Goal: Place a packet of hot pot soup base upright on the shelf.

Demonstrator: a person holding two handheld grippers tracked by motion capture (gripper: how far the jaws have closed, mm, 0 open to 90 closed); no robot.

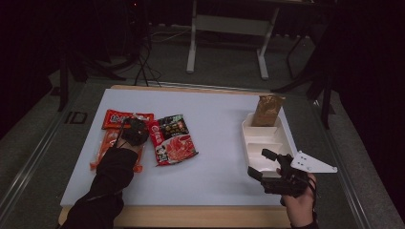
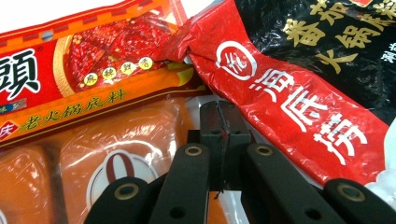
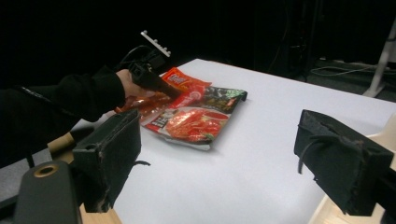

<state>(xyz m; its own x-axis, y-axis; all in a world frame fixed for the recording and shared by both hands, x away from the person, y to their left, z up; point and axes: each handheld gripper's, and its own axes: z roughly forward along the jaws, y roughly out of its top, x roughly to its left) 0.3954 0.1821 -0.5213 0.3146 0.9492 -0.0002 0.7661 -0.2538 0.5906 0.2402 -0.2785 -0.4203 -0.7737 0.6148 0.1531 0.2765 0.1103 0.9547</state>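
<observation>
From above, in the high view, a white table top [image 1: 210, 143] is seen with a cluster of glossy foil pouches at its nine o'clock side: an orange packet [image 1: 109, 145], a red-and-yellow packet [image 1: 114, 118] beyond it, and a red-and-black pouch [image 1: 173, 139] to their three o'clock. The left gripper [image 1: 133, 132], held by a dark-sleeved arm, is lowered onto the spot where the packets meet. At four o'clock the right gripper [image 1: 261, 164], topped by a grey three-cornered plate, is held over the near end of a white compartment tray [image 1: 258, 136]; a brown pouch [image 1: 268, 110] stands at the tray's far end.

Seen close in the left gripper view, crinkled film and printed lettering are made out. The left gripper [image 2: 223, 119] has its jaws pressed flat together beside the red-and-black pouch [image 2: 299, 112] and above the orange packet [image 2: 116, 154]; whether a film edge is pinched between them cannot be told.

Along the right gripper view, the right gripper [image 3: 219, 154] is shown with its foam-padded jaws spread wide, nothing between them, and the pouches are seen far off at eleven o'clock.
</observation>
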